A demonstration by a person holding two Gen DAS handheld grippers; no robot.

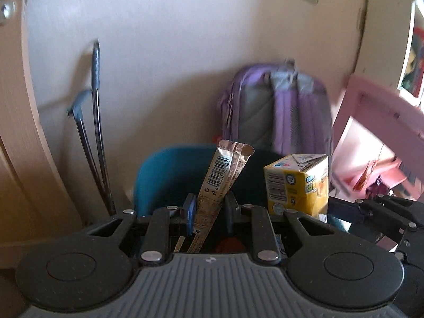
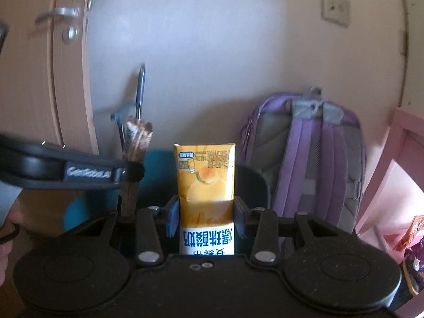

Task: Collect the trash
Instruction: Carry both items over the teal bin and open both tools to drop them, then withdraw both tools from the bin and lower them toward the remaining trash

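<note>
My left gripper is shut on a long tan snack wrapper with a barcode, held upright over a teal trash bin. My right gripper is shut on a yellow drink carton, upside down and upright, also over the bin. The carton also shows in the left wrist view, to the right of the wrapper. In the right wrist view the left gripper comes in from the left, holding the wrapper. The bin's inside is mostly hidden.
A purple backpack leans on the wall behind the bin. A folded umbrella or cane stands against the wall at left. A pink chair frame stands at right. A door with a metal handle is at far left.
</note>
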